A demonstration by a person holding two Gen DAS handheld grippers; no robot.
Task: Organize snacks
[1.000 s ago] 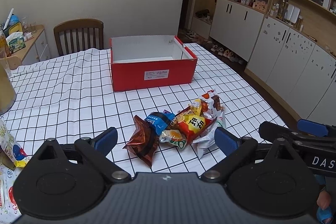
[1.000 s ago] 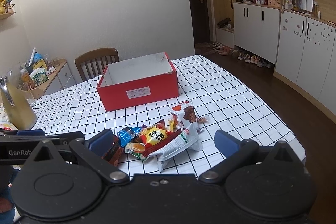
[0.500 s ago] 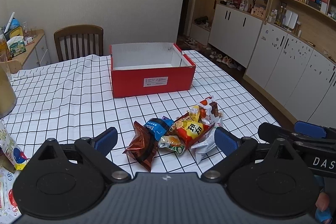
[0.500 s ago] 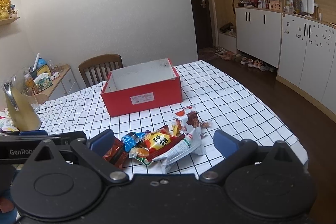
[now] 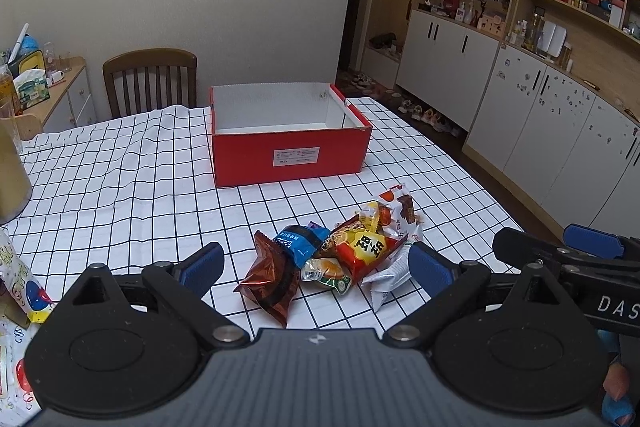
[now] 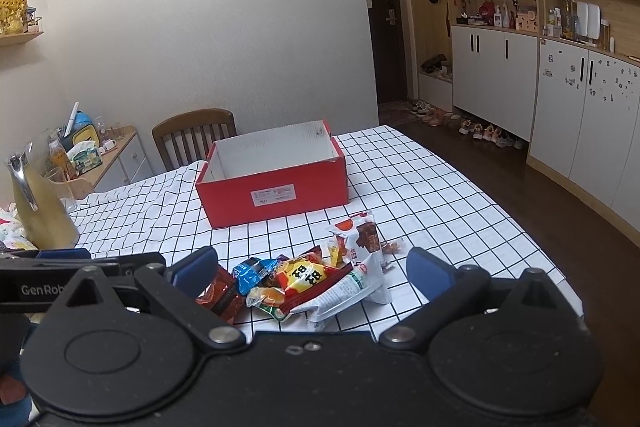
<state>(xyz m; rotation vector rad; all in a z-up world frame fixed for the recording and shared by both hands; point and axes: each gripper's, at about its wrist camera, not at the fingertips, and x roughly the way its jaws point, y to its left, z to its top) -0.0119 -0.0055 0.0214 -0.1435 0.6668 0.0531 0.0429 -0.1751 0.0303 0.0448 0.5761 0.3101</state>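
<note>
A: Where are the snacks sitting right now?

B: The snack pile [image 5: 336, 259] is lying on the checked cloth of the bench [image 5: 120, 195], near its front edge. A brown packet [image 5: 270, 277] is lying at the left of the heap, a blue packet [image 5: 300, 243] is leaning over it, a red and yellow bag [image 5: 366, 247] is resting in the middle, and a white pouch [image 6: 352, 291] is sticking out on the right.

A: And the box?

B: The red box [image 5: 290, 153] is standing open-topped further back on the bench, well apart from the pile. Its white inside is showing nothing that I can make out.

A: What are the tools doing?

B: The left hand-held gripper [image 5: 316, 263] is hovering above the pile with its blue pads spread wide, gripping nothing. The right hand-held gripper [image 6: 312, 269] is hanging just beside it, likewise gaping wide and holding nothing. Neither is touching a packet.

A: Anything else around?

B: A wooden chair [image 6: 196, 139] is standing behind the bench, and a pitcher [image 6: 38, 203] is sitting at the left.
</note>
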